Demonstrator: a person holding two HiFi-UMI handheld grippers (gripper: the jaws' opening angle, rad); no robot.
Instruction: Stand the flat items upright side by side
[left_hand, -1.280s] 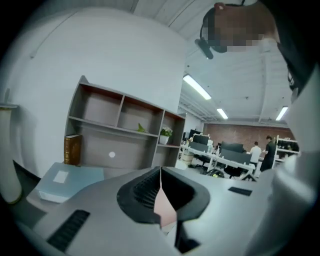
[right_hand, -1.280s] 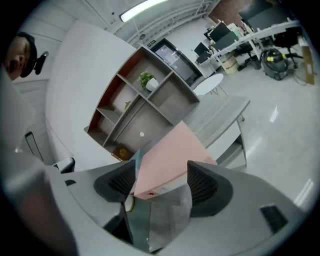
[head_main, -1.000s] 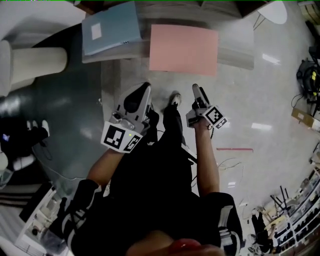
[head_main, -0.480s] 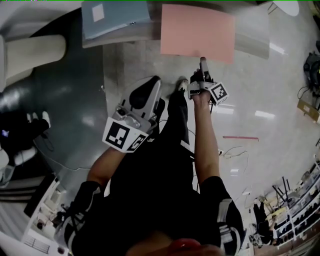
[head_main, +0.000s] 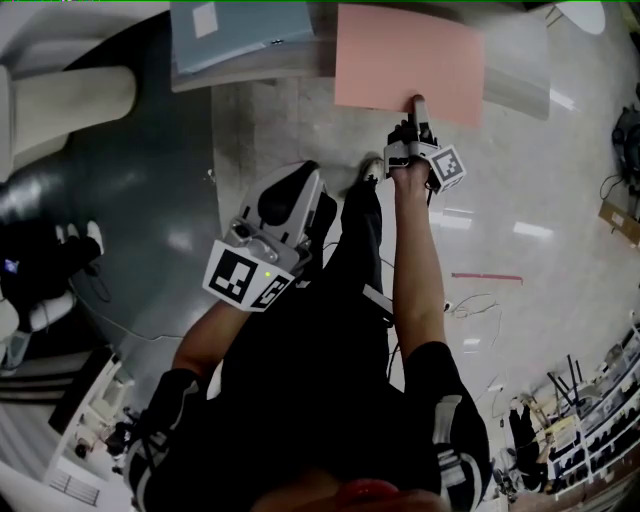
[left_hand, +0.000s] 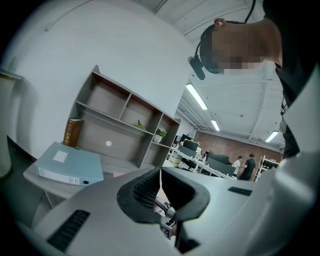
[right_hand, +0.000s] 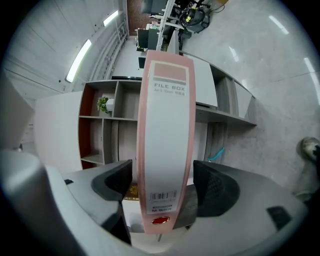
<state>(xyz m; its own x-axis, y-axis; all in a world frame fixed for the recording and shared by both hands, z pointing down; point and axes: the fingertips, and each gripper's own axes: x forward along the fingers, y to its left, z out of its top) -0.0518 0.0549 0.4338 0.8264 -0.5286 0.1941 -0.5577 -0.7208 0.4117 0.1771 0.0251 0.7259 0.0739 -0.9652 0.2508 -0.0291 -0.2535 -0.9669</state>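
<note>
A pink file box (head_main: 408, 65) lies flat on a low grey shelf top (head_main: 515, 70). A blue file box (head_main: 235, 28) lies flat to its left, and shows in the left gripper view as the blue box (left_hand: 70, 165). My right gripper (head_main: 415, 110) is at the pink box's near edge. In the right gripper view the pink box's labelled spine (right_hand: 165, 135) stands between the jaws of the right gripper (right_hand: 162, 182). Those jaws have just been opening and a gap shows on both sides. My left gripper (head_main: 295, 190) hangs back over the floor, shut and empty (left_hand: 160, 172).
A grey shelf unit (left_hand: 125, 130) with open compartments holds a brown book (left_hand: 73, 131) and a small plant (left_hand: 160, 133). A white cylinder (head_main: 60, 105) and a dark round rug (head_main: 130, 200) lie to the left. The person's legs are below the grippers.
My right gripper has moved forward from above the floor to the pink box's near edge, and its jaws now stand either side of the spine. The left gripper has drifted a little.
</note>
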